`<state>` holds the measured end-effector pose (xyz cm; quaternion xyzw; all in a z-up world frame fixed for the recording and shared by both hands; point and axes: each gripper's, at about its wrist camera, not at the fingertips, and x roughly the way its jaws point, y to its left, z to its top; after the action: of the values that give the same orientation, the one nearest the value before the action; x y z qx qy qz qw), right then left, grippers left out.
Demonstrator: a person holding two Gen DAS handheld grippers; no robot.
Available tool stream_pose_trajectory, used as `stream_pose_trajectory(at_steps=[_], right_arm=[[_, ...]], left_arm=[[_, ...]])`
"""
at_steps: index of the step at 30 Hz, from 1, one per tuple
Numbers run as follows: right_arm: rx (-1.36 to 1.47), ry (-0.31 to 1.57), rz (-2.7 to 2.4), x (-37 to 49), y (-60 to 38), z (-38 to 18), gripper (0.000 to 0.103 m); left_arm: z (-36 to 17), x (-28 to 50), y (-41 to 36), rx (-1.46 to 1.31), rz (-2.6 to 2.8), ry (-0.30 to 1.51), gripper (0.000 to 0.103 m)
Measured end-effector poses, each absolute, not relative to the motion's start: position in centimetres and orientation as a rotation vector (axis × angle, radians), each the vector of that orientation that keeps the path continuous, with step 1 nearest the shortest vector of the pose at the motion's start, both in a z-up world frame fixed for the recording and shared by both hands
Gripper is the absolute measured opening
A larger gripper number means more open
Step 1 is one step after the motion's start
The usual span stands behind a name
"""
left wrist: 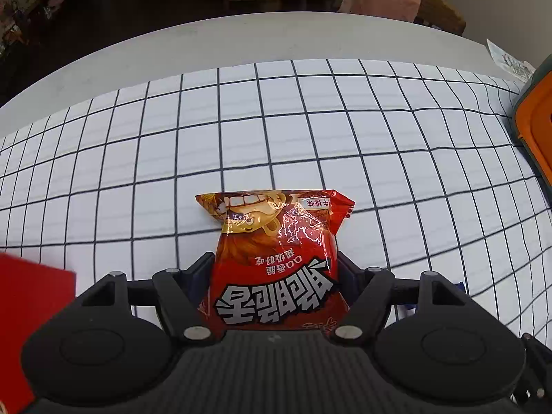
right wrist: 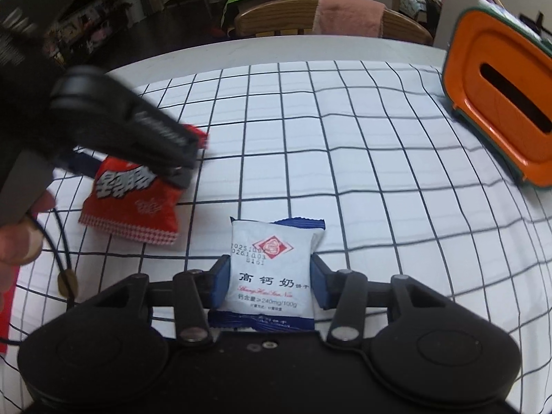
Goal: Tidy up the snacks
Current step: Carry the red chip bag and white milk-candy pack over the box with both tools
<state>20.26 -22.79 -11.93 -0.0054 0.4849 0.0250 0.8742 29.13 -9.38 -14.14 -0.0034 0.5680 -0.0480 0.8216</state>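
Observation:
My left gripper (left wrist: 274, 269) is shut on a red snack bag (left wrist: 276, 252) with white lettering and holds it over the checked cloth. The same red bag (right wrist: 129, 200) shows in the right wrist view at the left, with the left gripper (right wrist: 172, 158) clamped over its top. My right gripper (right wrist: 269, 283) is shut on a white and blue biscuit packet (right wrist: 270, 272), its blue pads (right wrist: 220, 284) pressing both sides. The packet sits just above the cloth, right of the red bag.
A white cloth with a dark grid (left wrist: 276, 131) covers a white table (left wrist: 241, 31). An orange lidded box with a slot (right wrist: 500, 103) stands at the right, also in the left wrist view (left wrist: 538, 127). A red flat object (left wrist: 31, 310) lies at the lower left. Chairs stand behind the table.

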Motion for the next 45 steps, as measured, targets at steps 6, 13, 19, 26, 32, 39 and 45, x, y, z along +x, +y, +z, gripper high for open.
stream_pose_trajectory(at_steps=[6, 13, 19, 26, 32, 39, 45], right_arm=[[0.025, 1.01, 0.072, 19.0, -23.9, -10.8, 0.046], [0.031, 0.961, 0.132, 17.0, -23.7, -7.7, 0.046], [0.016, 0.914, 0.187, 15.1, -22.7, -5.1, 0.046], [-0.011, 0.871, 0.249, 13.7, -20.9, -2.4, 0.046], [-0.037, 0.853, 0.302, 13.1, -18.7, -0.9, 0.046], [-0.065, 0.825, 0.353, 12.8, -14.9, 0.3, 0.046], [-0.088, 0.824, 0.391, 13.6, -10.6, 0.5, 0.046]], left_arm=[[-12.0, 24.4, -7.2, -0.002, -0.109, 1.198, 0.072], [-8.0, 17.6, -5.2, 0.009, -0.123, 1.166, 0.072], [-4.3, 11.8, -2.5, 0.008, -0.121, 1.144, 0.072], [1.0, 5.0, 2.8, 0.0, -0.121, 1.105, 0.072], [4.9, -0.7, 8.5, -0.018, -0.129, 1.074, 0.072], [8.7, -4.2, 16.7, -0.032, -0.129, 1.046, 0.072], [10.7, -5.1, 24.3, -0.05, -0.106, 1.027, 0.072]])
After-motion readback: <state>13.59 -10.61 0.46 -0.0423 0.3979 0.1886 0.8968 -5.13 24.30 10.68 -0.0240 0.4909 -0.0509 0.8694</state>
